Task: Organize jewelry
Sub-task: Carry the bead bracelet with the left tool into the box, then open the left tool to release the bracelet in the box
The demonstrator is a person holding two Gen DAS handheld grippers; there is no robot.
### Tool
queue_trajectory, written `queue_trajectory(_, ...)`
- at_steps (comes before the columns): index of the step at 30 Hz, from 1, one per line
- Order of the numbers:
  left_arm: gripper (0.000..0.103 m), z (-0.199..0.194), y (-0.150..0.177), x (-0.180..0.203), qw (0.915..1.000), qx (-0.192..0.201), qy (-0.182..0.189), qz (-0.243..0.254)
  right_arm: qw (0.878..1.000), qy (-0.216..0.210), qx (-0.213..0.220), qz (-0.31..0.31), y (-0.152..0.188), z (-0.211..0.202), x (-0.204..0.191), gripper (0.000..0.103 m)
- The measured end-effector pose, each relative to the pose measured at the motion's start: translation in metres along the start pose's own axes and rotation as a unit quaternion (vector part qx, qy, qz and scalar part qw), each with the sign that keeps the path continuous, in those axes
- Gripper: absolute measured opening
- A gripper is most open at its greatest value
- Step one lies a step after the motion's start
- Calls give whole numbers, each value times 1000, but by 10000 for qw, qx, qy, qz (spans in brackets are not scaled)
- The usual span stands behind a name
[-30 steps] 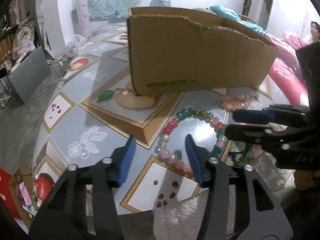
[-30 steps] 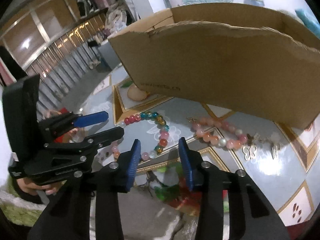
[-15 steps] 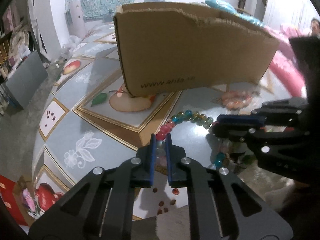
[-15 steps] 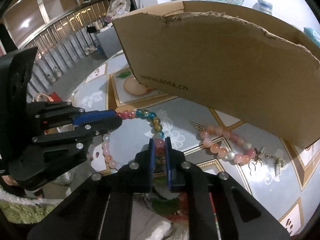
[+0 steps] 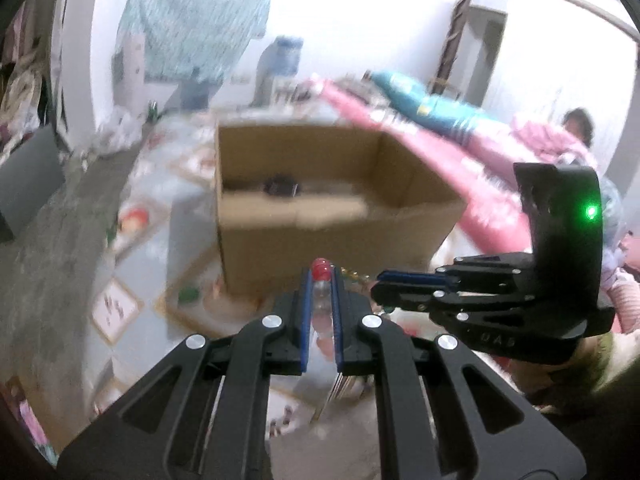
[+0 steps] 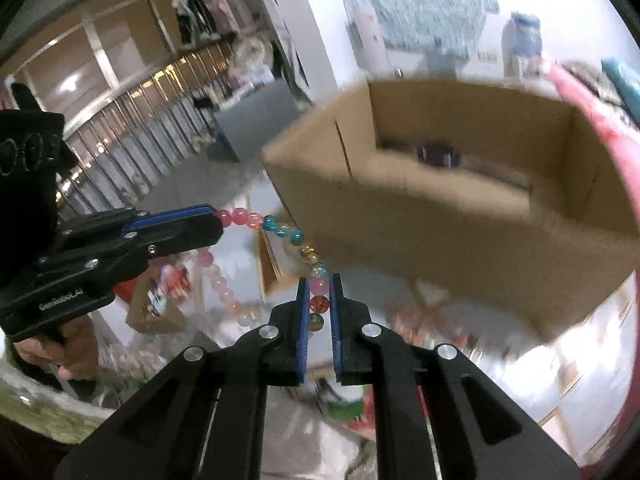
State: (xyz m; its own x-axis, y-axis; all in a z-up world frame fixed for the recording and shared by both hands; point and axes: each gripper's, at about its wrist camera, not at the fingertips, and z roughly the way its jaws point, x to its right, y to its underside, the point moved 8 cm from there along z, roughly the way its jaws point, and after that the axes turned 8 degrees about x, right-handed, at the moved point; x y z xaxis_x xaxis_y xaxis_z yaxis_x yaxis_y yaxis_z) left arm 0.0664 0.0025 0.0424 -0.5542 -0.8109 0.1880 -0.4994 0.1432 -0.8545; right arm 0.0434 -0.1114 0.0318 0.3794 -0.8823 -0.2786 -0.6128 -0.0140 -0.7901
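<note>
Beads of a multicoloured bracelet (image 6: 298, 240) sit pinched between our two grippers, so we begin there; our left gripper (image 5: 321, 280) is closed narrow on a clear bead with a red bead showing at its fingertips; our right gripper (image 6: 319, 286) is likewise closed narrow, clamping a pink and an orange-red bead between its blue pads (image 6: 303, 320); in the right wrist view the strand runs taut from one gripper to the other, pink, teal and amber beads in a line, while paler pink beads sag in a loop below it; the bracelet hangs clear of the patterned table (image 5: 120, 312), held up in front of the open cardboard box (image 5: 320, 240); inside the box a small dark item (image 5: 282, 186) lies on the bottom, too blurred to name; more pink beads (image 6: 424, 320) lie blurred on the table under the box's near wall.
</note>
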Motion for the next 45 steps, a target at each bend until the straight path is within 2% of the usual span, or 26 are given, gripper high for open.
queue_trajectory(3, 8, -8, -38, 7, 9987, 431, 34, 266, 9990, -52, 410, -195, -39, -14, -2, 10)
queue_trajectory(5, 8, -5, -61, 8, 9972, 628, 19, 403, 9983, -10, 524, -248, -58, -14, 3, 10)
queue_trajectory(8, 8, 15, -86, 2, 9966, 685, 4, 465, 9992, -10, 400, -78, -85, 0, 28, 10)
queue_trajectory(11, 8, 46, -94, -10, 9983, 437, -68, 366, 9998, -30, 8, 187, -97, 32, 46, 10)
queue_trajectory(13, 8, 71, -92, -22, 9992, 159, -171, 317, 9983, -72, -407, 413, -102, 62, 59, 10)
queue_trajectory(17, 8, 110, -81, -44, 9987, -358, -310, 208, 9892, -73, -1251, 764, -97, 114, 81, 10)
queue_trajectory(23, 10, 144, -63, -65, 9933, -900, -657, 314, 9774, 18, -1911, 908, -82, 160, 89, 11)
queue_trajectory(25, 24, 148, -61, -67, 9916, -928, -811, 394, 9752, 53, -1988, 972, -81, 170, 94, 11)
queue_trajectory(30, 27, 136, -68, -68, 9924, -645, -966, 414, 9817, -20, -1551, 1101, -88, 154, 100, 11)
queue_trajectory(34, 28, 108, -77, -69, 9936, -200, -1056, 341, 9894, -118, -961, 1080, -96, 111, 100, 12)
queue_trajectory(36, 33, 91, -79, -65, 9944, 27, -1015, 286, 9924, -198, -605, 1053, -97, 80, 98, 18)
queue_trajectory(38, 35, 68, -77, -56, 9951, 315, -894, 264, 9946, -353, -229, 951, -92, 43, 92, 23)
queue_trajectory(41, 40, 36, -65, -35, 9962, 604, -537, 314, 9956, -570, 135, 734, -74, 1, 81, 24)
queue_trajectory(45, 44, 18, -30, -9, 9980, 486, -79, 384, 9964, -620, 167, 561, -30, -30, 66, 24)
